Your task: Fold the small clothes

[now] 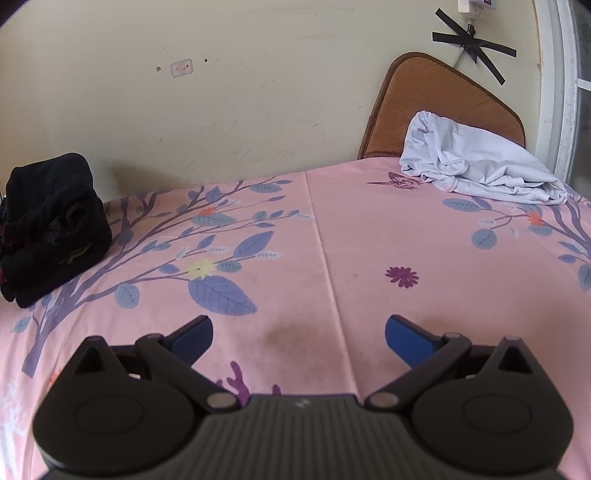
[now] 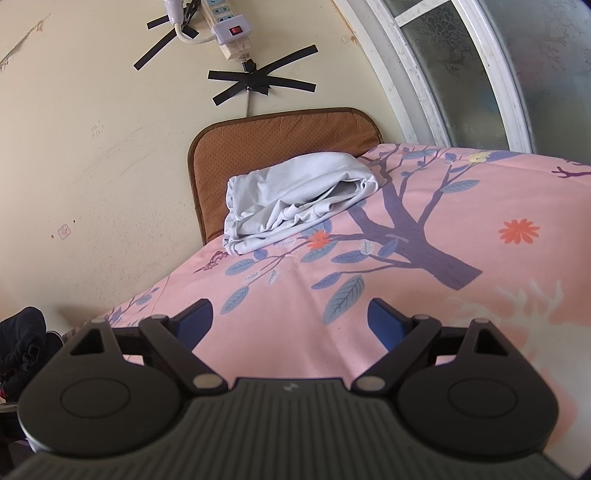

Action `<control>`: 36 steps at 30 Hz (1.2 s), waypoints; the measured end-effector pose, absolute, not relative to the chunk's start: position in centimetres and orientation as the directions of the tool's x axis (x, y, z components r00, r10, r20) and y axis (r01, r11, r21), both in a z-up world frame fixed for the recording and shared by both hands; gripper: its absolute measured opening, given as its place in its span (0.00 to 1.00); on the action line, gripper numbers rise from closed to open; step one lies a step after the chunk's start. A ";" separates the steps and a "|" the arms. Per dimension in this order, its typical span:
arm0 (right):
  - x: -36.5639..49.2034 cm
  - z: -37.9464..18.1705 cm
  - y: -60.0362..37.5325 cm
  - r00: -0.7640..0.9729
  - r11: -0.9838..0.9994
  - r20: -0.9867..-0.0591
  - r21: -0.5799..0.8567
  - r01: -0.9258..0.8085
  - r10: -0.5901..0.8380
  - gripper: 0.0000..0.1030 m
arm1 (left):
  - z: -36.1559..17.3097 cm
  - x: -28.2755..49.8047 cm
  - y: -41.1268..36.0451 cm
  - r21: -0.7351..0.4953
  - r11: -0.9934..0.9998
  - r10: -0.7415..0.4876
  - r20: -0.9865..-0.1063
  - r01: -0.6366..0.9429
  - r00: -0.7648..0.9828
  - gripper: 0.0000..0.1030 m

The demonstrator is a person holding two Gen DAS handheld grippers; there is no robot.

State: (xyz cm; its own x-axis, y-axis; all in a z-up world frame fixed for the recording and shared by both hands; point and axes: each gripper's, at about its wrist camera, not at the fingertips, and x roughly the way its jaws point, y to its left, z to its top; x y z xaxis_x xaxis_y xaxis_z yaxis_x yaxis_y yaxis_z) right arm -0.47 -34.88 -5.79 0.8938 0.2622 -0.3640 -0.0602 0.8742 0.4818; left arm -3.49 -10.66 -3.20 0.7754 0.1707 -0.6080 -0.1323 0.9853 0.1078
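A crumpled pale lavender garment (image 1: 476, 166) lies at the far right of the pink flowered sheet (image 1: 332, 229); in the right wrist view the garment (image 2: 295, 195) lies straight ahead at the far edge. A heap of black clothes (image 1: 48, 225) sits at the far left, and shows at the lower left of the right wrist view (image 2: 22, 339). My left gripper (image 1: 298, 334) is open and empty above the sheet. My right gripper (image 2: 290, 319) is open and empty, well short of the pale garment.
A brown mat (image 2: 280, 136) leans on the cream wall behind the pale garment. A power strip (image 2: 225, 26) and taped cable hang on the wall. A window frame (image 2: 424, 74) stands at the right. The sheet (image 2: 406, 258) ends at the wall.
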 end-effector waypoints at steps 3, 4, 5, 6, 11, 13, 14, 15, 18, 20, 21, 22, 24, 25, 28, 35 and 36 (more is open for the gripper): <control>-0.5 -5.8 -34.9 0.894 0.874 -0.364 0.482 -0.060 0.262 0.90 | -3.3 -3.4 -10.7 0.115 0.985 0.175 -0.612 -0.133 0.771 1.00; -0.5 -5.8 -34.9 0.894 0.874 -0.364 0.482 -0.060 0.262 0.90 | -3.3 -3.4 -10.7 0.117 0.984 0.176 -0.613 -0.132 0.770 1.00; -0.5 -5.8 -34.8 0.893 0.875 -0.365 0.481 -0.060 0.262 0.90 | -3.4 -3.4 -10.7 0.119 0.984 0.178 -0.614 -0.133 0.769 1.00; -0.5 -5.8 -34.8 0.893 0.875 -0.365 0.481 -0.061 0.263 0.90 | -3.4 -3.4 -10.7 0.121 0.984 0.180 -0.615 -0.134 0.768 1.00; -0.5 -5.8 -34.8 0.893 0.875 -0.366 0.480 -0.061 0.263 0.90 | -3.4 -3.3 -10.6 0.123 0.982 0.189 -0.619 -0.144 0.762 1.00; -0.4 -5.9 -34.7 0.892 0.876 -0.367 0.479 -0.061 0.263 0.90 | -3.4 -3.3 -10.5 0.123 0.982 0.190 -0.621 -0.145 0.761 1.00; -0.4 -5.9 -34.7 0.892 0.876 -0.368 0.478 -0.062 0.264 0.90 | -3.4 -3.3 -10.5 0.123 0.982 0.190 -0.621 -0.145 0.760 1.00; -0.4 -5.9 -34.7 0.892 0.876 -0.368 0.478 -0.062 0.264 0.90 | -3.4 -3.3 -10.5 0.124 0.982 0.190 -0.621 -0.145 0.760 1.00; -0.4 -5.9 -34.7 0.892 0.876 -0.368 0.478 -0.061 0.263 0.90 | -3.4 -3.4 -10.5 0.125 0.982 0.190 -0.621 -0.144 0.760 1.00; -0.4 -5.9 -34.7 0.892 0.876 -0.367 0.478 -0.061 0.263 0.90 | -3.5 -3.3 -10.5 0.125 0.982 0.191 -0.622 -0.145 0.759 1.00; -0.4 -5.9 -34.7 0.892 0.876 -0.367 0.478 -0.061 0.263 0.90 | -3.5 -3.3 -10.5 0.124 0.982 0.190 -0.623 -0.144 0.759 1.00; -0.4 -5.9 -34.7 0.892 0.876 -0.367 0.478 -0.061 0.263 0.90 | -3.5 -3.3 -10.5 0.125 0.982 0.191 -0.623 -0.144 0.759 1.00; -0.4 -5.9 -34.7 0.892 0.876 -0.367 0.478 -0.061 0.263 0.90 | -3.5 -3.3 -10.5 0.125 0.982 0.190 -0.622 -0.143 0.759 1.00; -0.4 -5.9 -34.7 0.892 0.876 -0.367 0.478 -0.061 0.263 0.90 | -3.5 -3.3 -10.5 0.126 0.982 0.190 -0.622 -0.142 0.760 1.00; -0.4 -5.8 -34.7 0.892 0.876 -0.367 0.479 -0.061 0.263 0.90 | -3.5 -3.4 -10.5 0.128 0.981 0.192 -0.620 -0.144 0.761 1.00; -0.5 -5.8 -34.7 0.892 0.875 -0.366 0.479 -0.063 0.264 0.90 | -3.4 -3.4 -10.3 0.132 0.977 0.212 -0.614 -0.166 0.760 1.00; -0.5 -5.9 -34.7 0.893 0.875 -0.365 0.480 -0.063 0.265 0.90 | -3.4 -3.4 -10.3 0.133 0.977 0.214 -0.614 -0.167 0.760 1.00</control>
State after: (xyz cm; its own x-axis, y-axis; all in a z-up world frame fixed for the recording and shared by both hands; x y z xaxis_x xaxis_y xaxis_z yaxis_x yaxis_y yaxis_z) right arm -0.47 -34.70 -5.85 0.8927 0.2646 -0.3649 -0.0633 0.8750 0.4799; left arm -3.41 -10.34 -3.45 0.7597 0.2138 -0.6141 -0.1674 0.9769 0.1330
